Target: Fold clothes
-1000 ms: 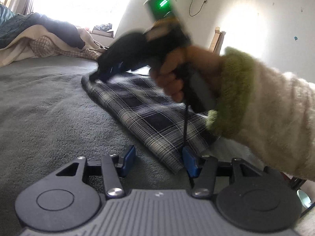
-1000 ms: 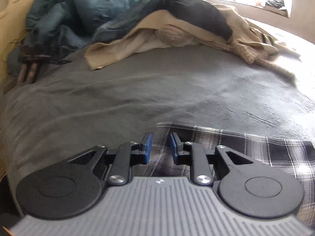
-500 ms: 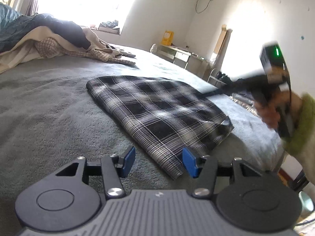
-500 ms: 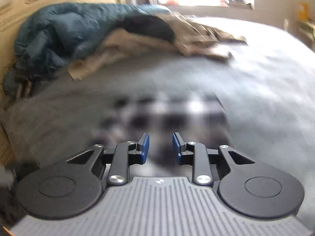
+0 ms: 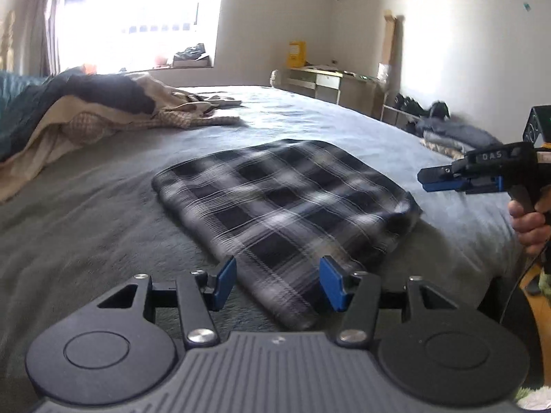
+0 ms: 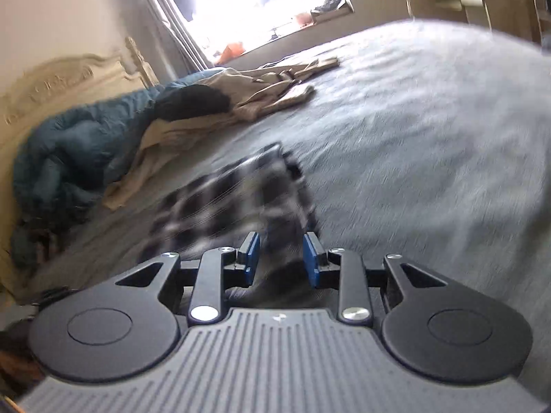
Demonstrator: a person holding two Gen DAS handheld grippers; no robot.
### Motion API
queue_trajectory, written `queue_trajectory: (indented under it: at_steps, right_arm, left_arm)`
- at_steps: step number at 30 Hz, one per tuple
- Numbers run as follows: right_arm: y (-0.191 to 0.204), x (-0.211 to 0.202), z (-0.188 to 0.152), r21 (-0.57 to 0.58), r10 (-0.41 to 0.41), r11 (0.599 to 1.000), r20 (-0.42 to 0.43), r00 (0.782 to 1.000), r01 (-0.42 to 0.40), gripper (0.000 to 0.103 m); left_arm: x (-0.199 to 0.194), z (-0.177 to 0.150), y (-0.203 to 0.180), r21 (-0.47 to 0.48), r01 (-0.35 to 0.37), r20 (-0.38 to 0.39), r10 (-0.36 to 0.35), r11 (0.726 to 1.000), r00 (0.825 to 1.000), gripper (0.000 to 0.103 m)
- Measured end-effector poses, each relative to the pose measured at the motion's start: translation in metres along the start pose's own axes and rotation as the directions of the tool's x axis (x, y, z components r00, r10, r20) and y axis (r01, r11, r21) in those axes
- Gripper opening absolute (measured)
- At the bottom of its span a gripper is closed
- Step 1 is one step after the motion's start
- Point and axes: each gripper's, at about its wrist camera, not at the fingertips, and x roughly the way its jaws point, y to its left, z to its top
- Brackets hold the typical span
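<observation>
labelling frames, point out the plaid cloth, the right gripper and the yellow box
plaid cloth [image 5: 286,203], left wrist view, middle of folded top
right gripper [image 5: 425,179], left wrist view, blue fingertips
yellow box [image 5: 297,53], left wrist view, front face

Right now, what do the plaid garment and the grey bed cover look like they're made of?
Plaid garment: likely woven cotton or flannel, matte; the yarn-dyed check and soft folded edge suggest it. Grey bed cover: looks like plush fleece, matte, with a short fuzzy nap and soft ripples.

Plaid garment [image 5: 282,203] was soft woven cloth, matt. Bed cover [image 5: 79,213] looked fleecy, matt. Left tool [image 5: 278,284] was matt black plastic with shiny metal pivots.
</observation>
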Motion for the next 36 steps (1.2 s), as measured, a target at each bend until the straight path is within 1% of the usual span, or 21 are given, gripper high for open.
queue_trajectory:
  at_steps: [1, 3, 6, 8, 9, 11, 12, 13, 16, 18, 20, 25, 27, 29, 30, 33, 34, 36]
  right_arm:
    - [-0.004, -0.001, -0.004, 0.038, 0.023, 0.999, 0.001, 1.0, -0.023, 0.027]
    - [-0.006, -0.002, -0.015, 0.068, 0.057, 0.996, -0.006, 0.998, -0.056, 0.027]
    - [-0.009, 0.007, -0.027, 0.1, 0.092, 0.991, -0.051, 0.994, -0.086, 0.027]
    - [-0.01, 0.018, -0.03, 0.117, 0.087, 0.99, -0.07, 0.994, -0.079, 0.027]
    - [-0.011, 0.024, -0.03, 0.124, 0.08, 0.99, -0.065, 0.995, -0.071, 0.027]
    - [-0.015, 0.031, -0.032, 0.13, 0.043, 0.991, -0.054, 0.998, -0.036, 0.025]
    - [-0.015, 0.033, -0.033, 0.126, 0.023, 0.992, -0.052, 0.998, -0.016, 0.025]
    - [-0.014, 0.032, -0.033, 0.124, 0.021, 0.992, -0.048, 0.999, -0.015, 0.025]
    - [-0.01, 0.017, -0.034, 0.098, -0.003, 0.995, -0.015, 1.0, 0.004, 0.027]
    - [-0.009, 0.004, -0.034, 0.092, -0.019, 0.996, 0.015, 1.0, 0.017, 0.027]
    - [-0.009, -0.006, -0.035, 0.1, -0.031, 0.995, 0.039, 0.999, 0.027, 0.027]
    - [-0.003, -0.009, -0.042, 0.084, -0.093, 0.993, 0.057, 0.994, 0.088, 0.027]
    - [-0.002, -0.01, -0.046, 0.083, -0.126, 0.989, 0.05, 0.991, 0.121, 0.028]
    - [0.001, -0.012, -0.05, 0.086, -0.147, 0.986, 0.048, 0.988, 0.143, 0.03]
    - [0.003, -0.014, -0.052, 0.086, -0.153, 0.985, 0.049, 0.987, 0.148, 0.03]
    - [0.009, -0.021, -0.055, 0.074, -0.166, 0.984, 0.053, 0.985, 0.162, 0.033]
    - [0.012, -0.023, -0.056, 0.068, -0.171, 0.983, 0.054, 0.984, 0.168, 0.034]
    - [0.017, -0.027, -0.057, 0.055, -0.18, 0.983, 0.06, 0.982, 0.177, 0.034]
  left_arm:
    - [0.001, 0.001, -0.005, 0.018, 0.004, -0.002, -0.004, 1.0, 1.0, 0.055]
    - [0.006, 0.002, -0.017, 0.063, 0.009, -0.013, -0.009, 0.998, 1.0, 0.055]
    - [0.018, 0.002, -0.037, 0.16, 0.012, -0.034, -0.006, 0.987, 0.999, 0.055]
    - [0.028, 0.001, -0.049, 0.222, 0.014, -0.049, -0.004, 0.975, 0.999, 0.055]
    - [0.034, 0.0, -0.053, 0.243, 0.006, -0.056, 0.008, 0.97, 0.998, 0.055]
    - [0.044, -0.001, -0.056, 0.257, -0.006, -0.067, 0.024, 0.966, 0.997, 0.055]
    - [0.047, -0.001, -0.056, 0.253, -0.01, -0.074, 0.029, 0.967, 0.997, 0.055]
    - [0.048, -0.001, -0.055, 0.245, -0.009, -0.077, 0.029, 0.97, 0.997, 0.055]
    - [0.046, 0.003, -0.052, 0.201, 0.002, -0.092, 0.017, 0.98, 0.996, 0.055]
    - [0.045, 0.008, -0.049, 0.158, 0.004, -0.118, 0.015, 0.987, 0.993, 0.056]
    - [0.048, 0.014, -0.05, 0.123, -0.005, -0.153, 0.024, 0.992, 0.988, 0.059]
    - [0.058, 0.022, -0.062, 0.133, -0.066, -0.218, 0.094, 0.989, 0.971, 0.069]
    - [0.061, 0.025, -0.067, 0.138, -0.098, -0.235, 0.129, 0.986, 0.963, 0.072]
    - [0.061, 0.028, -0.071, 0.135, -0.138, -0.245, 0.168, 0.981, 0.955, 0.078]
    - [0.06, 0.029, -0.072, 0.125, -0.155, -0.244, 0.182, 0.98, 0.953, 0.079]
    - [0.048, 0.031, -0.071, 0.075, -0.18, -0.237, 0.193, 0.981, 0.952, 0.084]
    - [0.043, 0.032, -0.07, 0.055, -0.191, -0.229, 0.199, 0.98, 0.953, 0.089]
    - [0.034, 0.033, -0.069, 0.035, -0.208, -0.213, 0.211, 0.977, 0.954, 0.09]
